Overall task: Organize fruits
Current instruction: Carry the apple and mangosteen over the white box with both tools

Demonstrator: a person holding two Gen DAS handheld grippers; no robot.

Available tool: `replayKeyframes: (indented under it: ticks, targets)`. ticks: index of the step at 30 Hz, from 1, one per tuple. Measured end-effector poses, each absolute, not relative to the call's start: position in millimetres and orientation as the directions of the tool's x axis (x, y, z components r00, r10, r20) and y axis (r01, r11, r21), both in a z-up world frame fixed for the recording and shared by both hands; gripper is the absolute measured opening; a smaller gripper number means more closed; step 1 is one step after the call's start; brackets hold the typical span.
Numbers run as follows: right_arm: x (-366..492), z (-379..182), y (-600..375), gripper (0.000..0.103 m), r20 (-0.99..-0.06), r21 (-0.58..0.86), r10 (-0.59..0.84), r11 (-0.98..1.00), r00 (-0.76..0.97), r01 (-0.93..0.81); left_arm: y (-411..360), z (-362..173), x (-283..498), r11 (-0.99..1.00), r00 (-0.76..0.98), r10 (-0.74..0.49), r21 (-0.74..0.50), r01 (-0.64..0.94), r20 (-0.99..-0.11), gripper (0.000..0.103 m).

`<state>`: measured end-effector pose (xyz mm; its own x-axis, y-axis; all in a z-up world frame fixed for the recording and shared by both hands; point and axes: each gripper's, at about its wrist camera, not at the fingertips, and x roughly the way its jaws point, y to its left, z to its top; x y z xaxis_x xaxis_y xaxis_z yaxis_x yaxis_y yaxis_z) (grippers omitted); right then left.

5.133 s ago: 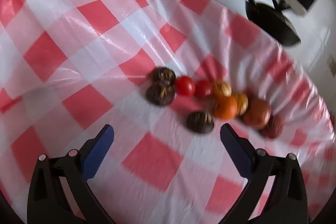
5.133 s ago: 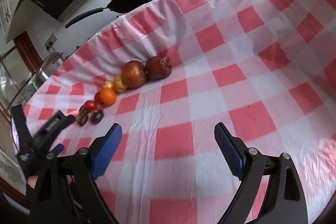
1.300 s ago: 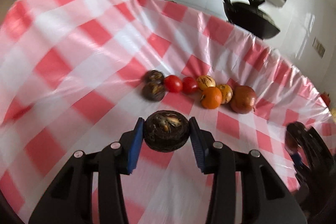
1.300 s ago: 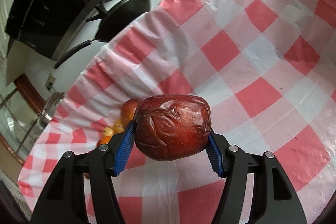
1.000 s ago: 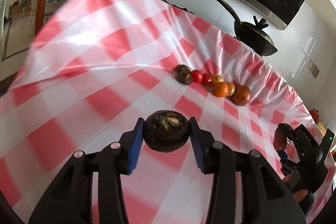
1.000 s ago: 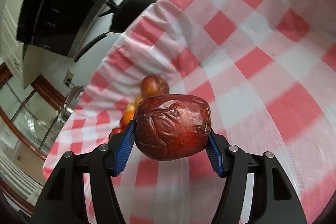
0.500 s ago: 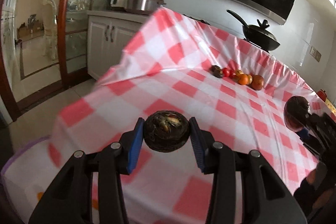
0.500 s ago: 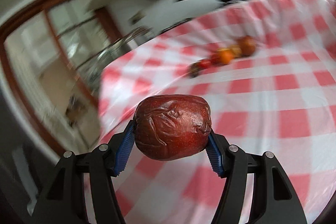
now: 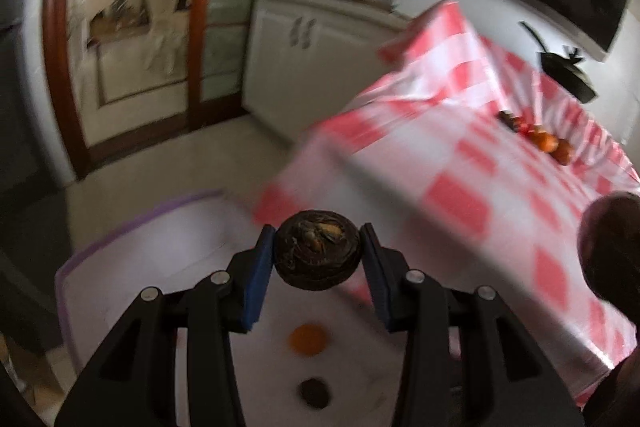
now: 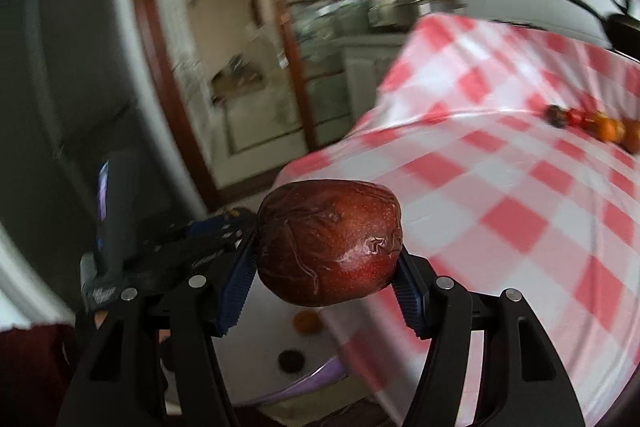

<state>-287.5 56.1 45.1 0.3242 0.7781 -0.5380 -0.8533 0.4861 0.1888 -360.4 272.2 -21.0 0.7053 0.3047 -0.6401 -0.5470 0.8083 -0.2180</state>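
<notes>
Both grippers now off the table (image 9: 460, 163) edge & over the bin (image 9: 120, 267): left gripper (image 9: 318, 259) clamps dark fruit (image 9: 318, 247), right gripper (image 10: 328, 267) clamps apple (image 10: 330, 243), prob. drop next.

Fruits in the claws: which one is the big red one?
The wrinkled red apple in the right claw; the left claw holds a smaller, dark brown, round fruit.

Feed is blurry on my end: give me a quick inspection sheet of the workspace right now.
Surface: red-checked tablecloth, edge draping off.
Job's things: row of fruit at the far side; white bin below holds an orange fruit and a dark fruit.
Clutter: nothing seen.
Grippers: left gripper shut on blackened fruit; right gripper shut on wrinkled red apple.
Cables: nothing seen.
Surroundings: pan, cabinets, glass doors.
</notes>
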Motion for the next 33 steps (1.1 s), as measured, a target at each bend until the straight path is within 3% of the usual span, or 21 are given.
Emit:
replayKeyframes:
  ticks: [13, 31, 33]
  targets:
    - [-355, -45, 132, 0.062, -0.776, 0.067, 0.622, 0.250, 0.107, -0.966, 300, -107, -402, 0.720, 0.446, 0.313, -0.096, -0.687, -0.838, 0.043]
    - [-345, -115, 165, 0.062, -0.895, -0.024, 0.429, 0.233, 0.125, -0.972, 325, -132, -409, 0.596, 0.288, 0.331, -0.038, -0.802, -0.898, 0.044]
    - [-349, -117, 166, 0.062, -0.899, -0.046, 0.417, 0.222, 0.137, -0.974, 325, -131, -408, 0.595, 0.282, 0.334, -0.031, -0.803, -0.899, 0.051]
